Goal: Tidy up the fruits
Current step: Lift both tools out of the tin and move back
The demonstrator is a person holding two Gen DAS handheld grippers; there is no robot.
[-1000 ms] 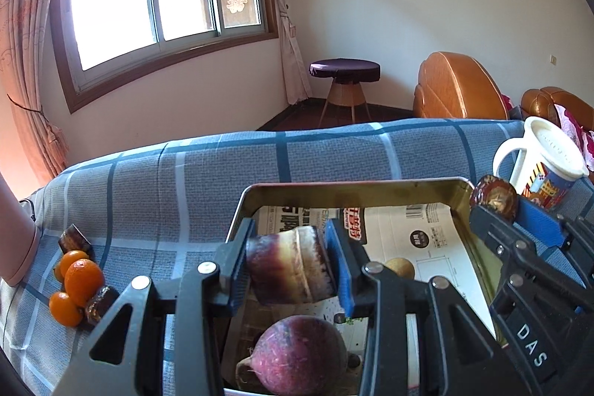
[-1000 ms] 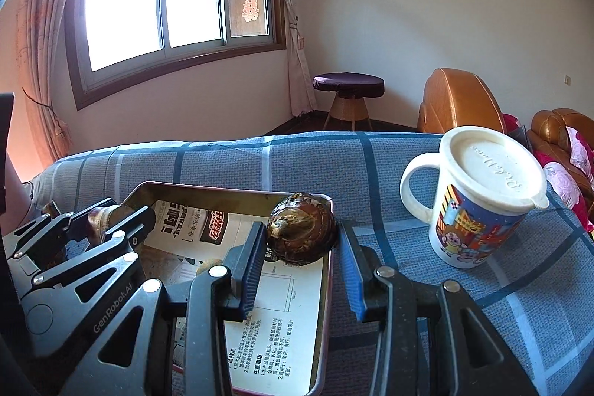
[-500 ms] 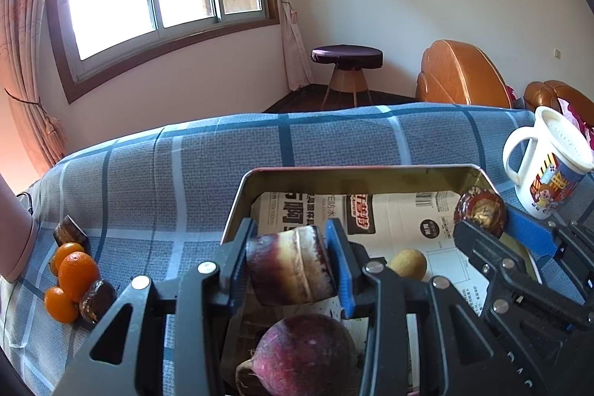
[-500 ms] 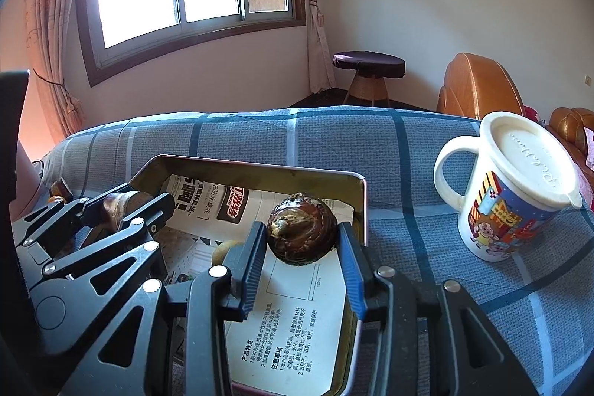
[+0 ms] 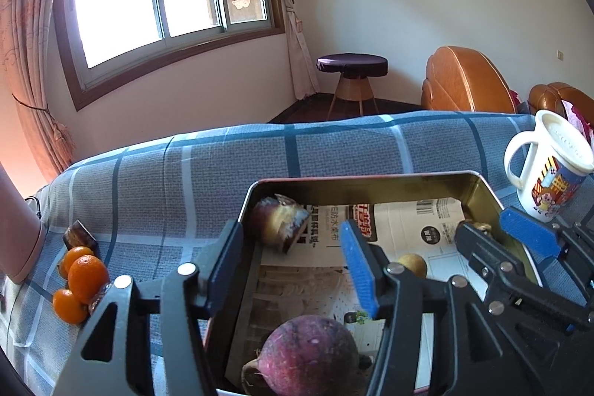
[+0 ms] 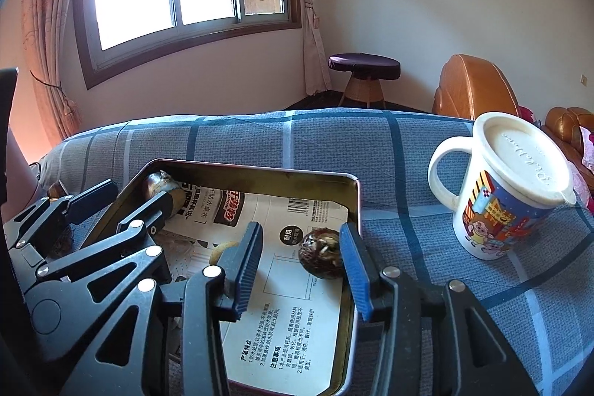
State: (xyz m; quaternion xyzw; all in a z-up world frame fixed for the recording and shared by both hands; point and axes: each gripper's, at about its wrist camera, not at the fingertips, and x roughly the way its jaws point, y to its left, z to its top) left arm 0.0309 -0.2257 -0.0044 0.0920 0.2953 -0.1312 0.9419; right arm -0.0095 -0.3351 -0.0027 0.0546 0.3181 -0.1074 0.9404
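Note:
A metal tray [image 5: 364, 181] lined with newspaper sits on a blue plaid cloth. My left gripper [image 5: 293, 262] is open and empty; the purple cut chunk [image 5: 278, 223] lies in the tray's far left corner, past its fingertips. A round purple root [image 5: 312, 355] lies at the tray's near edge. My right gripper [image 6: 300, 264] is open; the dark brown round fruit [image 6: 321, 253] rests on the tray paper between its fingers, near the right one. A small yellow fruit [image 5: 412, 264] lies mid-tray. The tray also shows in the right wrist view [image 6: 354, 206].
Several oranges [image 5: 83, 275] and dark brown pieces [image 5: 78, 234] lie on the cloth left of the tray. A lidded cartoon mug [image 6: 508, 188] stands right of the tray. A stool [image 5: 351, 77] and orange chairs [image 5: 464, 80] stand behind.
Both grippers opened. The left let go of the purple chunk, now lying in the tray's far left corner. The right let go of the brown fruit, now resting on the tray paper.

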